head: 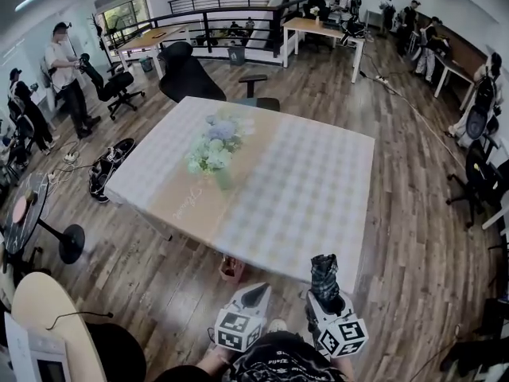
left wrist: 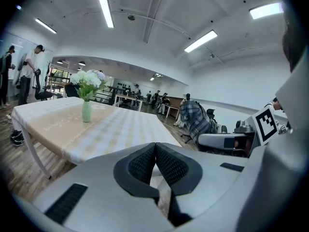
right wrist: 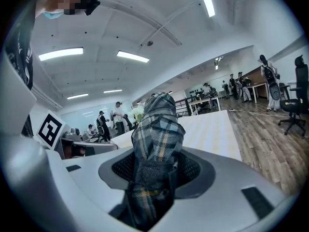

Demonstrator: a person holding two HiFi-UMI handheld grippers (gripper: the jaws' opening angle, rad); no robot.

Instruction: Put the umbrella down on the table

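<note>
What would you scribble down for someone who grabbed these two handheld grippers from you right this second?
Left gripper: jaws together, nothing in them.
Right gripper: shut on the folded plaid umbrella, which sticks up out of the jaws.
Table: straight ahead, with a vase of flowers toward its left half. Both grippers are short of its near edge, over the wooden floor.
Done: the umbrella is in hand.
Left: carry it over the table, probably to the bare right half away from the vase, lay it down and open the jaws.
</note>
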